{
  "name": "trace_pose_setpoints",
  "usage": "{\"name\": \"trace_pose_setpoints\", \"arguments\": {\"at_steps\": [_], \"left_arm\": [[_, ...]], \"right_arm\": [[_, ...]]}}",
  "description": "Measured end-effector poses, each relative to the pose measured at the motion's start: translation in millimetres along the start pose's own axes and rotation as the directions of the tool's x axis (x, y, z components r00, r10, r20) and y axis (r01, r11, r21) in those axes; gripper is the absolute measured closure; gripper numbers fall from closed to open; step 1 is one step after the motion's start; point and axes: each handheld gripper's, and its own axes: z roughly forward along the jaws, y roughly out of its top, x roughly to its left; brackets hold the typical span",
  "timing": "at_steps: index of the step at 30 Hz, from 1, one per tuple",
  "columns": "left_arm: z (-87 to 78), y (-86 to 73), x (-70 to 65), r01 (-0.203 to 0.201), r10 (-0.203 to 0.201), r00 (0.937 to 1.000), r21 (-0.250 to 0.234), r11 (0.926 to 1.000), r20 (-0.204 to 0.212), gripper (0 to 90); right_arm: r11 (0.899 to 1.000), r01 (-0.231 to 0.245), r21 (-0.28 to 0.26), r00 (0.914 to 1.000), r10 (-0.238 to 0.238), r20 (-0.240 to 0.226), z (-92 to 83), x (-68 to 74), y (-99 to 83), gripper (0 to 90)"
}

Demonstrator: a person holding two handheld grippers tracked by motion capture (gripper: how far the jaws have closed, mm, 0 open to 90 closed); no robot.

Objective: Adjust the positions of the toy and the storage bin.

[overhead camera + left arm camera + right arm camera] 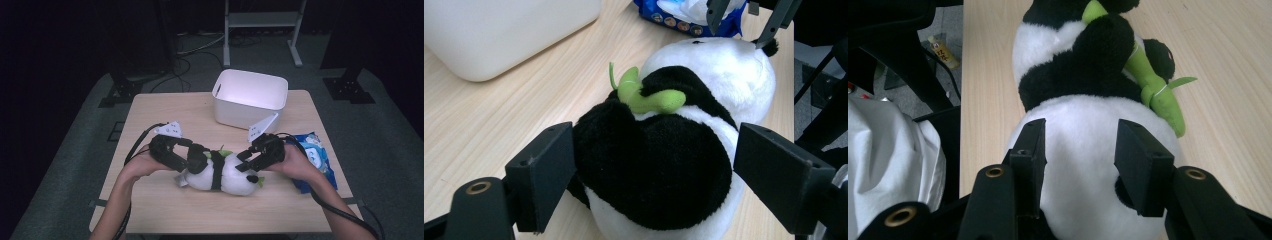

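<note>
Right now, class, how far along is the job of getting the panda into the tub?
Done: both grippers have reached the plush panda. In hand: the left gripper and right gripper flank opposite ends, with the panda lying on the table. Left, likely: lifting it into the white tub.

Panda plush (222, 175): underside hidden against the bench (165, 200); face not discernible from the high view. Blue packet (316, 152) partly covered by the person's right hand (295, 162), print too small to read. White bin (499, 30) cropped by the frame edge in the left gripper view.
</note>
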Motion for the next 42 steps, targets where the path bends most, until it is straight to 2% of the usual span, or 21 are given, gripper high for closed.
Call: {"name": "trace_pose_setpoints", "arguments": {"at_steps": [1,6,12,14,16,17,20,23,26,31,36,37,38,42], "left_arm": [[0.0,0.0,0.0,0.000,0.000,1.0000,0.000,1.0000,0.000,11.8],[3.9,-2.5,0.0,0.010,-0.010,0.9999,0.007,0.9999,0.014,11.8],[10.1,-6.6,-3.2,-0.009,0.007,0.9990,0.037,0.9993,0.044,15.6],[14.6,-10.1,-5.7,-0.014,0.010,0.9971,0.057,0.9983,0.075,15.5],[18.1,-12.8,-8.3,-0.014,0.009,0.9965,0.067,0.9976,0.083,15.6],[20.2,-15.5,-9.9,-0.025,0.018,0.9955,0.077,0.9967,0.093,15.6],[23.5,-21.5,-13.6,-0.022,0.011,0.9912,0.082,0.9964,0.132,15.7],[25.8,-25.9,-19.1,-0.034,0.020,0.9882,0.088,0.9956,0.152,16.1],[24.4,-28.2,-22.7,-0.049,0.037,0.9876,0.074,0.9960,0.153,16.1],[19.7,-26.8,-26.5,-0.056,0.052,0.9887,0.024,0.9982,0.140,16.0],[19.6,-25.1,-25.3,-0.054,0.051,0.9903,0.018,0.9984,0.129,16.1],[20.2,-25.5,-25.0,-0.052,0.049,0.9898,0.018,0.9985,0.134,16.4],[21.1,-26.3,-25.3,-0.053,0.050,0.9881,0.015,0.9985,0.146,20.6],[24.5,-27.9,-29.7,-0.068,0.062,0.9857,0.035,0.9971,0.157,21.0]], "right_arm": [[1.000,0.000,0.000,1.0000,0.000,0.000,0.0,0.0,0.0,54.4],[1.000,-0.012,0.005,0.9999,0.012,0.002,2.8,-3.1,1.2,52.4],[0.998,-0.001,0.065,1.0000,0.002,-0.010,15.8,-0.3,-1.3,50.9],[0.997,-0.002,0.081,0.9997,0.004,-0.025,20.7,1.5,-2.2,50.9],[0.996,0.001,0.095,0.9995,0.001,-0.030,24.8,2.8,-3.3,50.2],[0.996,-0.005,0.091,0.9993,0.008,-0.038,25.6,3.2,-3.7,50.4],[0.997,0.002,0.081,0.9985,0.002,-0.055,27.9,5.7,-7.1,49.6],[0.997,0.005,0.077,0.9977,0.000,-0.068,28.5,8.8,-9.8,49.1],[0.997,0.017,0.076,0.9978,-0.012,-0.065,28.9,14.6,-12.2,48.6],[0.996,0.038,0.077,0.9981,-0.034,-0.052,28.4,21.3,-15.7,48.6],[0.997,0.048,0.068,0.9976,-0.044,-0.053,28.4,23.8,-18.2,47.5],[0.997,0.046,0.069,0.9977,-0.042,-0.053,28.3,23.8,-18.4,47.3],[0.996,0.045,0.071,0.9977,-0.041,-0.054,28.3,23.8,-18.6,46.9],[0.995,0.049,0.086,0.9977,-0.045,-0.050,25.4,23.5,-17.5,45.0]]}}
